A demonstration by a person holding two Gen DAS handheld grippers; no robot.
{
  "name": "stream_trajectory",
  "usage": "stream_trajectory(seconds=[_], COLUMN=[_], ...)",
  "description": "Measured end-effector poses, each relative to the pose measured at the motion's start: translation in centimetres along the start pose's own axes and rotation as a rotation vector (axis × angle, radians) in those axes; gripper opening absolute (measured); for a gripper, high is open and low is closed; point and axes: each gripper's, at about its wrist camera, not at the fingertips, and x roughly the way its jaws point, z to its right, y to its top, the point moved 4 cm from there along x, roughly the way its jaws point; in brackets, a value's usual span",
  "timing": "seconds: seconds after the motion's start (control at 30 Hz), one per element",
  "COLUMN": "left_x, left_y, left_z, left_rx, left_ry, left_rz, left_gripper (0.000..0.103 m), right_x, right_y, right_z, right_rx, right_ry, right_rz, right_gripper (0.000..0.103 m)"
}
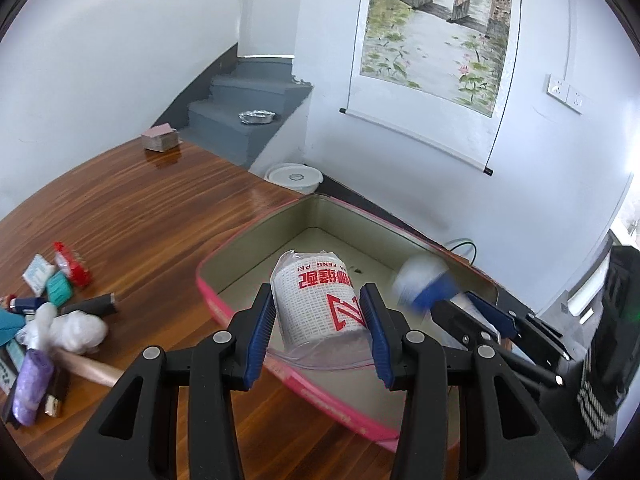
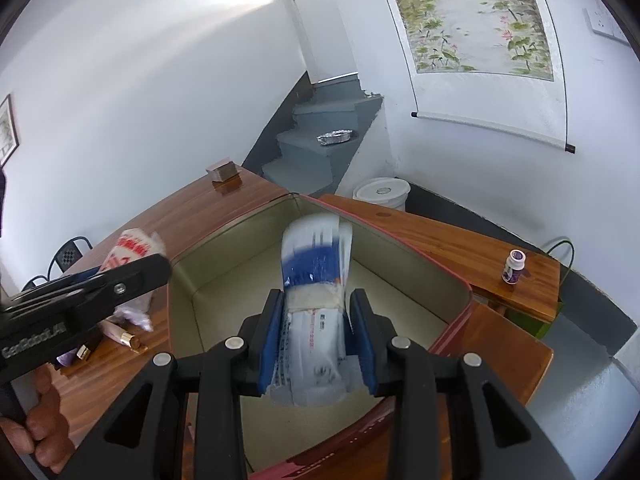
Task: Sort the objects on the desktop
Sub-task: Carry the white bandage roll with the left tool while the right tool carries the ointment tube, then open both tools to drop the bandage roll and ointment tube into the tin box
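My left gripper (image 1: pixel 318 292) is shut on a white bandage roll (image 1: pixel 316 300) with red print, wrapped in a clear bag. It holds the roll over the near-left part of an open pink tin box (image 1: pixel 248 236). In the left wrist view the right gripper (image 1: pixel 456 300) sits over the box's right side. My right gripper (image 2: pixel 317 296) is shut on a white and blue packet (image 2: pixel 312 344), whose upper end is blurred, above the box's pale inside (image 2: pixel 200 272). The left gripper's finger (image 2: pixel 120 280) and its roll (image 2: pixel 132 248) show at the left.
A pile of small items (image 1: pixel 52 320) lies on the wooden table (image 1: pixel 140 208) left of the box: cotton, packets, tubes. A small purple-labelled bottle (image 2: pixel 513 266) stands at the far right. A card stack (image 1: pixel 159 138) sits at the far edge. A person's hand (image 2: pixel 40 412) grips the left handle.
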Motion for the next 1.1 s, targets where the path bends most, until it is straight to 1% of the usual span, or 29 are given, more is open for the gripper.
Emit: stream_trajectory(seconds=[0.07,0.2,0.27,0.3,0.37,0.4,0.43,0.5,0.53,0.57,0.83,1.1], left_x=[0.6,1.5,1.5,1.4,1.2,1.0,0.8,0.5,0.2,0.1,-1.9,-4.0], left_y=[0.2,0.2,0.1,0.0,0.0,0.0,-0.1,-0.1,-0.2,-0.2,-1.1,-2.9], left_z=[0.4,1.0,1.0,0.8,0.4,0.1,-0.2,-0.7,-1.1,-1.3,-4.7,-8.6], left_rx=[-0.006,-0.014,-0.014,-0.016,-0.023,-0.028,-0.034,-0.043,-0.050,-0.055,-0.111,-0.148], left_ry=[-0.013,-0.038,-0.038,-0.033,-0.019,-0.009,0.002,0.013,0.018,0.022,0.073,0.156], left_rz=[-0.009,-0.034,-0.034,-0.034,-0.027,-0.019,-0.013,-0.009,-0.007,-0.004,0.020,0.026], left_gripper=[0.049,0.050,0.051,0.053,0.065,0.066,0.067,0.067,0.067,0.067,0.067,0.067], right_x=[-0.1,0.2,0.3,0.5,0.6,0.5,0.5,0.3,0.2,0.2,-0.7,-1.5], right_y=[0.1,-0.2,-0.4,-0.5,-0.6,-0.6,-0.5,-0.5,-0.5,-0.4,-0.2,-0.1], right_z=[0.1,0.2,0.4,0.5,0.6,0.7,0.7,0.6,0.5,0.4,-0.3,-1.6], right_rx=[0.003,0.012,0.021,0.026,0.035,0.040,0.042,0.054,0.055,0.053,0.051,0.050], right_ry=[0.000,0.002,0.003,0.002,0.000,-0.002,-0.001,0.007,0.005,0.002,-0.004,0.010], right_rz=[0.000,-0.014,-0.022,-0.027,-0.031,-0.029,-0.029,-0.027,-0.022,-0.017,0.014,0.035], right_gripper=[0.039,0.039,0.041,0.041,0.043,0.044,0.047,0.055,0.061,0.064,0.065,0.068])
